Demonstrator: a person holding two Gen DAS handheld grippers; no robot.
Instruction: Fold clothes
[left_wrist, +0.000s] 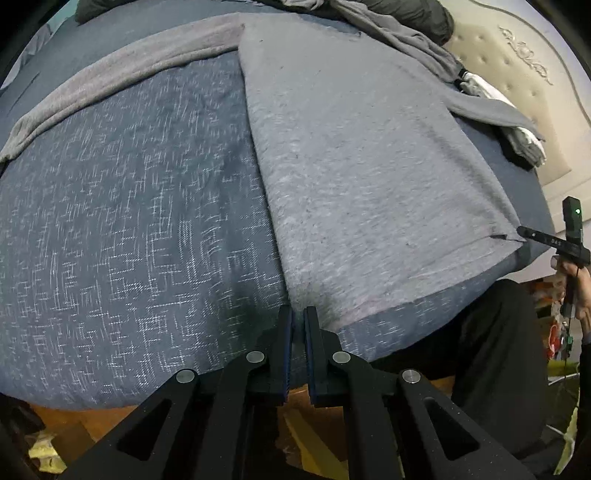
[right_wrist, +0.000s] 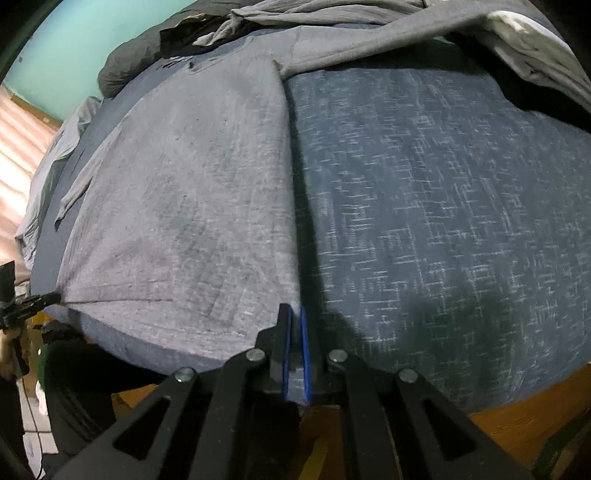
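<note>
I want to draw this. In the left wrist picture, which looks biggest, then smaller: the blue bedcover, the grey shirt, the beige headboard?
1. Blue bedcover: it fills most of the picture.
2. Grey shirt: spread flat on the bedcover, sleeves out.
3. Beige headboard: only a strip shows at the right edge, farther away, so it may really be bigger.

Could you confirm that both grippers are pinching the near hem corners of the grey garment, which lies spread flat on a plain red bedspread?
Not quite: the bedspread is dark blue with a white woven pattern, as both wrist views show. The rest holds: the left gripper and right gripper pinch the grey garment at its near corners.
</note>
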